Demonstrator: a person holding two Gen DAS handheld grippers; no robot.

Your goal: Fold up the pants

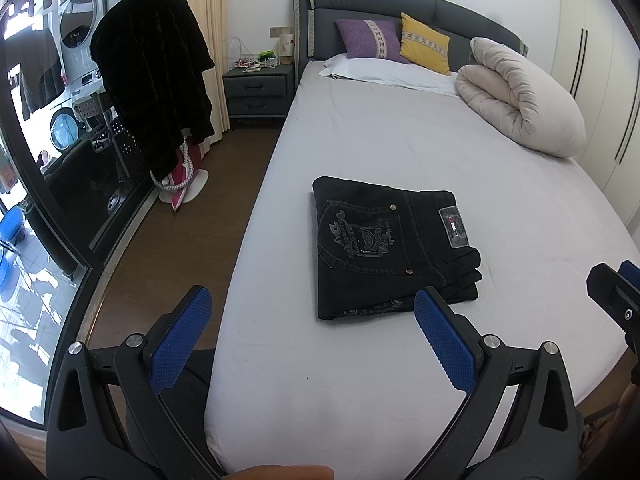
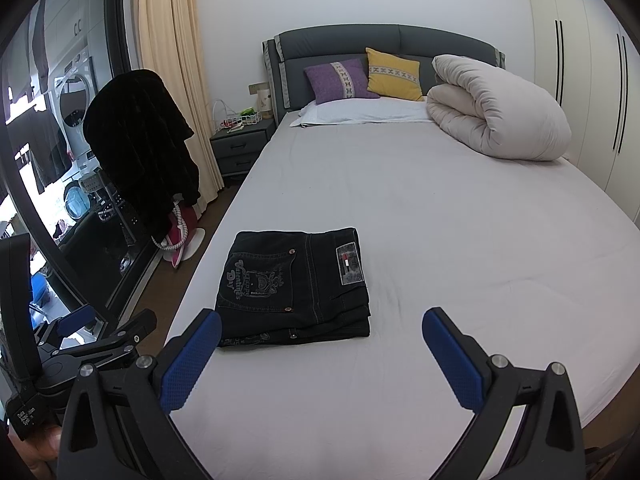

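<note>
Folded black pants [image 1: 394, 246] are lying flat on the grey sheet of the bed [image 1: 400, 140], near its foot and toward its left edge. They are forming a compact rectangle several layers thick, with an embroidered back pocket [image 1: 356, 234] and a waistband patch [image 1: 453, 227] facing up. The stacked folded edges are showing along the near side.

The left tool [image 1: 312, 316] is hovering above the near end of the bed with its jaws spread wide and nothing between them. Its blue pads [image 1: 444, 340] are facing each other across the gap. The right-hand pad is overlapping the near corner of the pants in the left wrist view, though whether it is touching them cannot be told. In the right wrist view this tool [image 2: 92, 322] is appearing at the lower left, beside the bed edge.

The right tool [image 2: 322, 330] is likewise standing wide, empty, and apart from the pants [image 2: 296, 286], which are lying just beyond its left pad. Part of it [image 1: 616, 292] is showing at the right border of the left wrist view.

At the head of the bed, a purple cushion [image 2: 340, 80] and a yellow cushion [image 2: 394, 74] are leaning against the headboard [image 2: 340, 42]. A rolled duvet [image 2: 496, 108] is resting at the right. A nightstand [image 2: 240, 148] is standing to the left of the bed.
</note>
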